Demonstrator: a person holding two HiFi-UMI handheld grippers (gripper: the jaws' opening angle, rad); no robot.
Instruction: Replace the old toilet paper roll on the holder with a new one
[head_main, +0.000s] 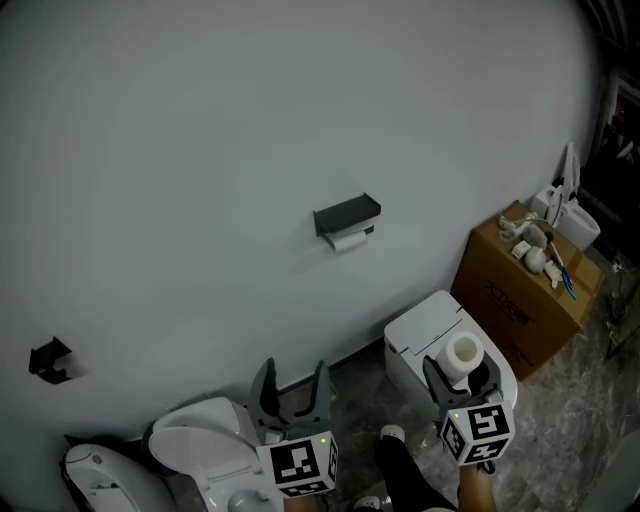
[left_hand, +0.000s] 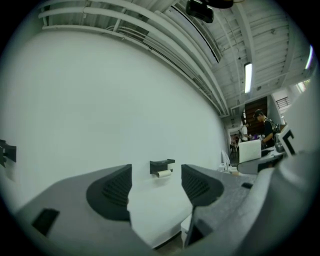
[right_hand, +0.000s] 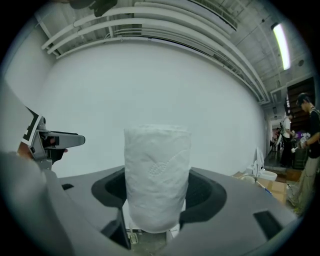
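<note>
Currently my right claw (head_main: 461, 372) pinches the new roll (head_main: 463, 351), well short of the holder (head_main: 347, 213), so I judge my spread, empty left claw (head_main: 292, 385) must first pull its old roll (head_main: 349, 240).

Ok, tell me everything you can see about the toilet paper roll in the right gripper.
The toilet paper roll is a full white cylinder of soft tissue, with a faint embossed pattern on its outer sheet. It stands upright, its lower half clamped between the dark jaws of the right gripper, which press on it from both sides. In the head view its hollow core shows at the top. It is held low, well short of the wall holder.
</note>
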